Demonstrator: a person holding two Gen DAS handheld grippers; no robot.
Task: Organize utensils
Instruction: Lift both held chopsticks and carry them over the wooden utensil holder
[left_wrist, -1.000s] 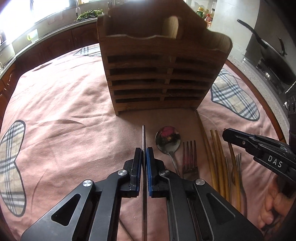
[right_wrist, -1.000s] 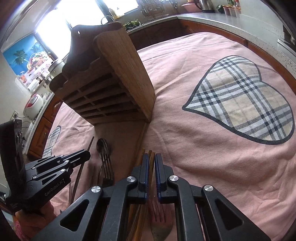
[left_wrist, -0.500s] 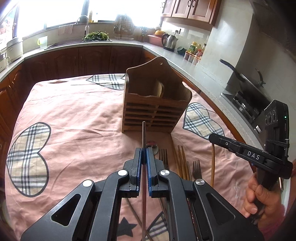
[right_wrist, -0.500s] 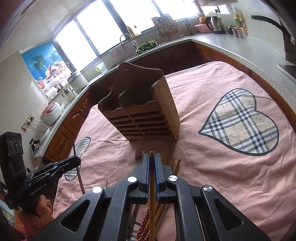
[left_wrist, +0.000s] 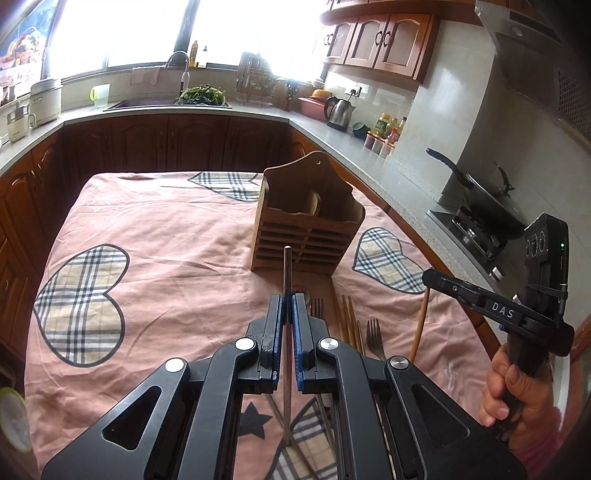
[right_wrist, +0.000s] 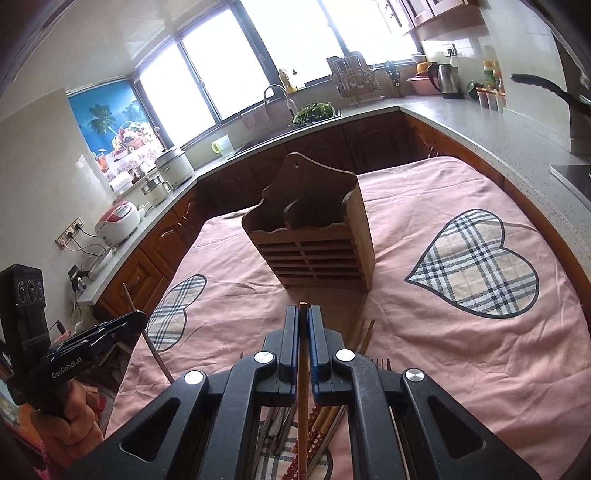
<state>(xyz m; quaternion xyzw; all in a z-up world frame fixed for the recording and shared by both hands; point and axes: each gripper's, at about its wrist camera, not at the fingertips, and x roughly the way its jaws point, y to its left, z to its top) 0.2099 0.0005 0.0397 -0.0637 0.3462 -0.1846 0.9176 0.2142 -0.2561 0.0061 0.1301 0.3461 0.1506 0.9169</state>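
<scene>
A slatted wooden utensil holder (left_wrist: 308, 221) stands upright on the pink cloth; it also shows in the right wrist view (right_wrist: 314, 236). My left gripper (left_wrist: 287, 301) is shut on a thin metal utensil handle (left_wrist: 287, 266), held high above the table. My right gripper (right_wrist: 303, 314) is shut on a wooden chopstick (right_wrist: 303, 369), also raised; it shows in the left wrist view (left_wrist: 430, 275) with the chopstick (left_wrist: 419, 325) hanging below. Forks (left_wrist: 373, 334), more chopsticks (left_wrist: 349, 319) and a spoon lie on the cloth before the holder.
The table has a pink cloth with plaid hearts (left_wrist: 79, 306). Kitchen counters surround it, with a kettle (left_wrist: 340, 112), a sink (left_wrist: 147, 101) and a stove with a pan (left_wrist: 480, 206) at the right. The left gripper appears in the right wrist view (right_wrist: 129, 321).
Both grippers have risen and pulled back from the table, each carrying its utensil. The holder now looks smaller and farther away.
</scene>
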